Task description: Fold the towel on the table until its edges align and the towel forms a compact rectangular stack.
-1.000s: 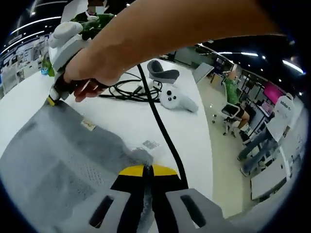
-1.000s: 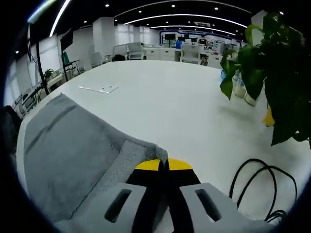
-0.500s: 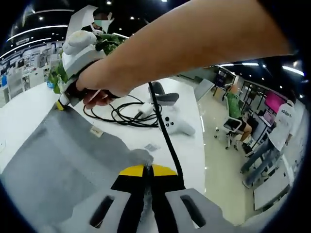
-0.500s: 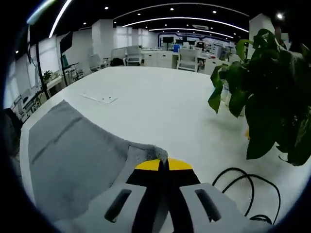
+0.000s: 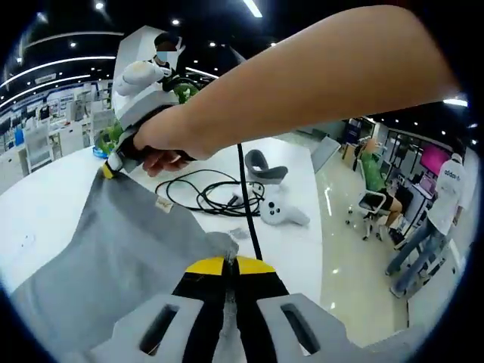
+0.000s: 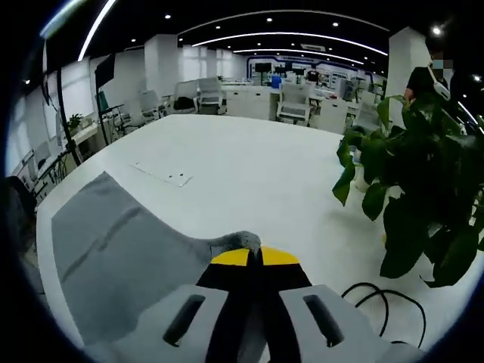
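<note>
1. My left gripper (image 5: 230,263) has its yellow-tipped jaws pressed together on a corner of the grey towel (image 5: 113,249), which bunches up just above the tips.
2. My right gripper (image 6: 254,255) is likewise clamped on another corner of the towel (image 6: 128,261); the cloth drapes down from the jaws towards the near edge of the white table (image 6: 249,170).
3. The left gripper view takes in my right hand (image 5: 162,136) wrapped around the right gripper (image 5: 112,168), with the towel stretched taut between the two tools and lifted at both held corners.
4. That view also has a coil of black cable (image 5: 208,198), a white controller (image 5: 281,215) and a grey headset-like piece (image 5: 266,162) lying on the table (image 5: 45,212) beyond the towel, and seated and standing people off to the right.
5. The right gripper view instead has a leafy green plant (image 6: 423,204) on the right, a flat clear item (image 6: 168,175) lying on the tabletop, and a loop of the cable (image 6: 386,299) low right.
6. A small tag (image 5: 162,203) sits on the towel's edge; its print is too small to read. A white shirt (image 5: 452,181) at the far right carries the word "adidas".
7. The tabletop ahead of the right gripper is broad and bare up to its far edge; on the left gripper's side the table edge curves close by, with floor past it.
</note>
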The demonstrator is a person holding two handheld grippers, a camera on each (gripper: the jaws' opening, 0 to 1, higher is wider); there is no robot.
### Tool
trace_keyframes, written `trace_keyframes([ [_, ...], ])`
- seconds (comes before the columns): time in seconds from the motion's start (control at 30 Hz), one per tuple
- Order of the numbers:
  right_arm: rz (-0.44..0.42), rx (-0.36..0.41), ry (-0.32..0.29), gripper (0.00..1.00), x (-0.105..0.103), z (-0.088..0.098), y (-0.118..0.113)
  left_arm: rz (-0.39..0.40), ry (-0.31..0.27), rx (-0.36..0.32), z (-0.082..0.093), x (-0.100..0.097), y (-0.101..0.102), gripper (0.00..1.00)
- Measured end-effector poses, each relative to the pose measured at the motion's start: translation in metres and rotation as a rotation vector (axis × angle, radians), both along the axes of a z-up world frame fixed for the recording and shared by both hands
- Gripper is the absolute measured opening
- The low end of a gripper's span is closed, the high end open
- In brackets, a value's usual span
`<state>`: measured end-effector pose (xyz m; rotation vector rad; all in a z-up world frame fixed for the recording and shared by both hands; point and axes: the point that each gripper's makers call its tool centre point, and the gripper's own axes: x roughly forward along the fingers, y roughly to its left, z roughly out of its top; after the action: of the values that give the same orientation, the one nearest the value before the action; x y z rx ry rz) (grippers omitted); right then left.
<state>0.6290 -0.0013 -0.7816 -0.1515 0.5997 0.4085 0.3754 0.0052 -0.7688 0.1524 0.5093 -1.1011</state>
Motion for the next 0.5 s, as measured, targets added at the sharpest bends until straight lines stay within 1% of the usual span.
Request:
trace_keyframes([
  [0.1, 0.008, -0.010, -0.017, 0.00, -0.001, 0.013, 0.007, 0.006, -0.012, -0.012, 0.009, 0.000, 0.007, 0.03],
  [0.17, 0.009, -0.014, -0.021, 0.00, -0.001, 0.018, 0.009, 0.012, -0.026, -0.021, 0.015, 0.000, 0.011, 0.03],
  [0.2, 0.010, -0.016, -0.025, 0.00, -0.001, 0.022, 0.011, 0.015, -0.023, -0.026, 0.017, 0.000, 0.013, 0.03],
  [0.3, 0.001, -0.002, -0.032, 0.00, 0.001, 0.032, 0.015, 0.030, -0.033, -0.049, 0.030, -0.003, 0.025, 0.03],
  [0.5, -0.015, 0.021, -0.040, 0.00, 0.002, 0.047, 0.029, 0.038, -0.069, -0.062, 0.047, -0.009, 0.051, 0.03],
])
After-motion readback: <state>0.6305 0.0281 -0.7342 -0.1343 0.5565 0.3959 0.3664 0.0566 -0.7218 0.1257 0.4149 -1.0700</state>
